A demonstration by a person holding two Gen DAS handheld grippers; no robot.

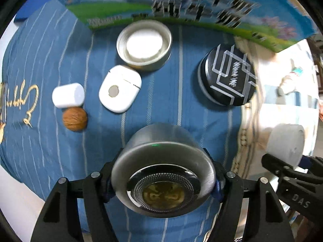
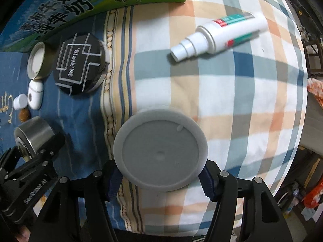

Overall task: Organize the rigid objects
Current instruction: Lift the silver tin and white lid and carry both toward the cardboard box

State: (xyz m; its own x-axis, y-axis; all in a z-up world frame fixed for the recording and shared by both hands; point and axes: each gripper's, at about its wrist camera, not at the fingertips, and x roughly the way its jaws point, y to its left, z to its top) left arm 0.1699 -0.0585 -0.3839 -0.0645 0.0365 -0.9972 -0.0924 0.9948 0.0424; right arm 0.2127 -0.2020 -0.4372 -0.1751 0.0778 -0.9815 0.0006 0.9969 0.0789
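My left gripper (image 1: 163, 183) is shut on a silver metal cylinder (image 1: 161, 161) with a mesh end, held above the blue cloth (image 1: 181, 111). On that cloth lie a black round tin (image 1: 228, 76), an open white-lined lid (image 1: 144, 44), a white earbud case (image 1: 120, 88), a small white cap (image 1: 68, 94) and a walnut (image 1: 75, 118). My right gripper (image 2: 161, 179) is shut on a grey round jar (image 2: 160, 151), over the seam between the blue cloth (image 2: 76, 111) and the plaid cloth (image 2: 242, 100). The silver cylinder (image 2: 33, 137) also shows at the left of the right wrist view.
A milk carton box (image 1: 181, 6) stands along the far edge of the blue cloth. A white spray bottle (image 2: 218, 38) lies on the plaid cloth at the far right. The left gripper's body (image 2: 24, 181) is close on my right gripper's left.
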